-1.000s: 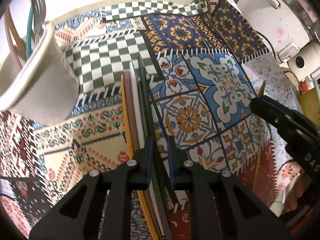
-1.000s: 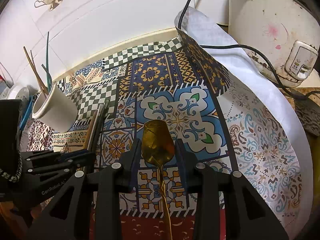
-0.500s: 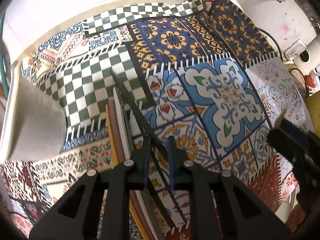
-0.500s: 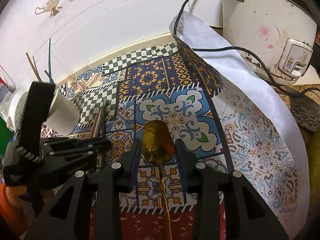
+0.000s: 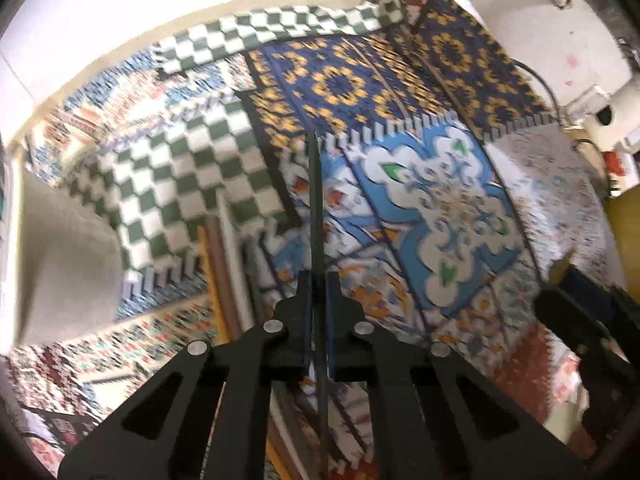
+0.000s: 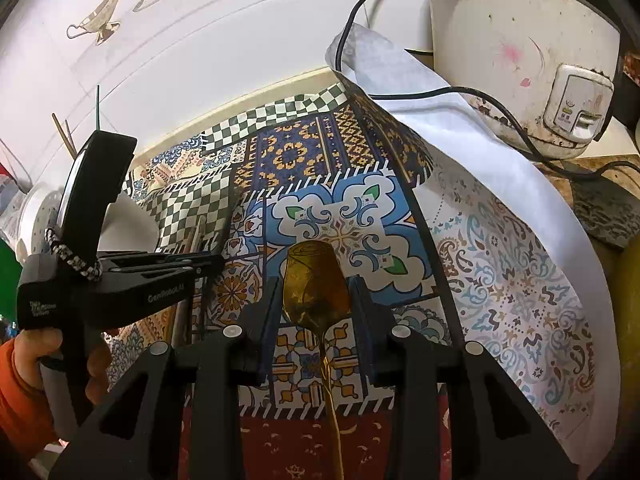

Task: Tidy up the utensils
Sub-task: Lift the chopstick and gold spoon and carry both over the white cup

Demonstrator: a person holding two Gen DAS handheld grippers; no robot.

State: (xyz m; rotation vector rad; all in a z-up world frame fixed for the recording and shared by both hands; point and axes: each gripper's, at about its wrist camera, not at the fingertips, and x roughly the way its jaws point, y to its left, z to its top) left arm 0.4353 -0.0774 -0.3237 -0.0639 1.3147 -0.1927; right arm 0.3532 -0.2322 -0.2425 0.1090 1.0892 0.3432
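Left wrist view, blurred: white cup (image 5: 68, 264) at far left edge, tilted, lying or leaning on the patterned cloth (image 5: 452, 216). Just right of it, loose chopsticks (image 5: 220, 264) lie side by side on the cloth, orange, brown and white ones, next to the green checker patch. Centre: left gripper (image 5: 318, 296) clenched on a dark green chopstick (image 5: 315, 208), jaws nearly touching with the stick pinched between them; stick runs straight ahead from the jaws toward the far blue-and-yellow patch, tip lifted off the cloth as far as can be told. Right edge: right gripper (image 5: 572, 312) seen side-on, a gold tip poking out of it. Far right corner: white rice cooker (image 5: 532, 12).

Right wrist view: far left, white cup (image 6: 132, 224) mostly hidden behind the left gripper (image 6: 208, 264), sticks standing out of it at the far left. Left gripper held by a hand (image 6: 48, 364) with orange sleeve, fingers pointing right. Loose chopsticks (image 6: 196, 236) lie just beyond its tips on the checker patch. Centre: right gripper (image 6: 316, 300) jaws parted wide around a gold spoon (image 6: 316, 292); bowl sits between the fingers, handle runs back toward the near edge. Whether the pads actually touch the bowl, cannot tell. Right: cloth edge folded up, white underside showing. Far right: rice cooker (image 6: 512, 36) with black cord (image 6: 472, 92) draped over the fold.
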